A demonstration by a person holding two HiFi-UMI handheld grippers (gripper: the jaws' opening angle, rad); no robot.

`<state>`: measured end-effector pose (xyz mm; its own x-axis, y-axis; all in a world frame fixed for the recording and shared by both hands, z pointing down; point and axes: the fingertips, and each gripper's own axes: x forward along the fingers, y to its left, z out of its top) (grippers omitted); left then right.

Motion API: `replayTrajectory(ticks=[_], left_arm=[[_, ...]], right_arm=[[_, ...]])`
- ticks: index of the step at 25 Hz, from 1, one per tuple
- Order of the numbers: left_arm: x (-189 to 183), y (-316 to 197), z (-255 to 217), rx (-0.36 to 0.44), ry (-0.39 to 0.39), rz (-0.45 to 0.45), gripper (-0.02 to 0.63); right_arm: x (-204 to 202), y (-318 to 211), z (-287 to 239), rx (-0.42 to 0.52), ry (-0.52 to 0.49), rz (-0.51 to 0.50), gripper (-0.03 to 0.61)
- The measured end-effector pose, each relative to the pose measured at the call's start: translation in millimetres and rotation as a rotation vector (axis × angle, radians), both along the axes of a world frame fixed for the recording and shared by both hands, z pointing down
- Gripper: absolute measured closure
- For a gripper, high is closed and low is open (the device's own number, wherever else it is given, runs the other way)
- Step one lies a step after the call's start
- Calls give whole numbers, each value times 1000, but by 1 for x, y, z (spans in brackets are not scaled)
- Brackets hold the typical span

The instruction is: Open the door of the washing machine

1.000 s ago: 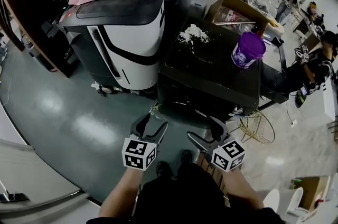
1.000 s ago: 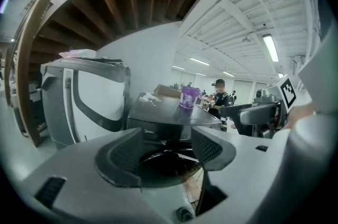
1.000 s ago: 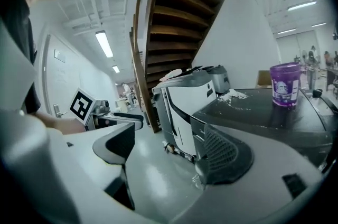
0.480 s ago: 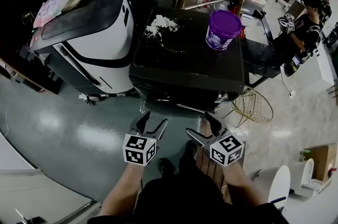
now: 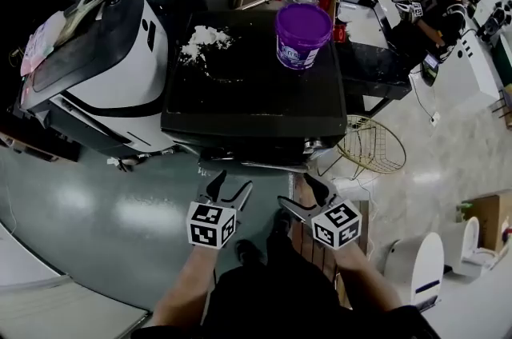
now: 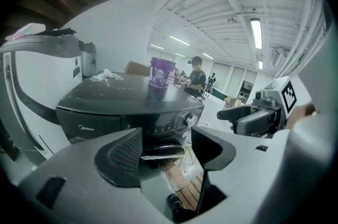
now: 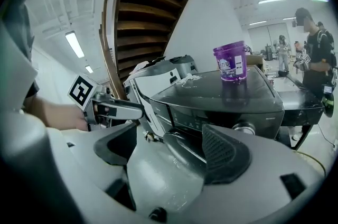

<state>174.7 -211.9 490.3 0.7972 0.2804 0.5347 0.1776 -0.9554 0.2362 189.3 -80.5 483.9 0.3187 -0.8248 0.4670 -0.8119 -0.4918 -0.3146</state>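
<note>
Washing machine [image 5: 256,89], purple tub [image 5: 302,33] on top, sits closer and more central than before, just ahead of left gripper [image 5: 230,185] and right gripper [image 5: 294,191], both wide apart and empty. Only the gripper views show its front knob [image 6: 190,120].

The washing machine [image 5: 254,93] was a black, boxy front-loader standing upright on the floor [image 5: 96,201], its flat top seen from above. A control strip [image 6: 153,127] with a silver knob [image 6: 190,121] ran across its front, and the door [image 6: 162,150] below seemed shut, though mostly hidden.
</note>
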Motion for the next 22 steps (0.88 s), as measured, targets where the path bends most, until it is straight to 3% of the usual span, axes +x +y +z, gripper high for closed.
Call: replayTrajectory(ticks=[10, 22], left_arm=[[38, 29, 44, 30, -60, 29, 308], [58, 44, 113, 54, -162, 83, 308]], right_arm=[[38, 24, 54, -55, -26, -22, 186], [60, 21, 148, -174, -73, -102, 210]])
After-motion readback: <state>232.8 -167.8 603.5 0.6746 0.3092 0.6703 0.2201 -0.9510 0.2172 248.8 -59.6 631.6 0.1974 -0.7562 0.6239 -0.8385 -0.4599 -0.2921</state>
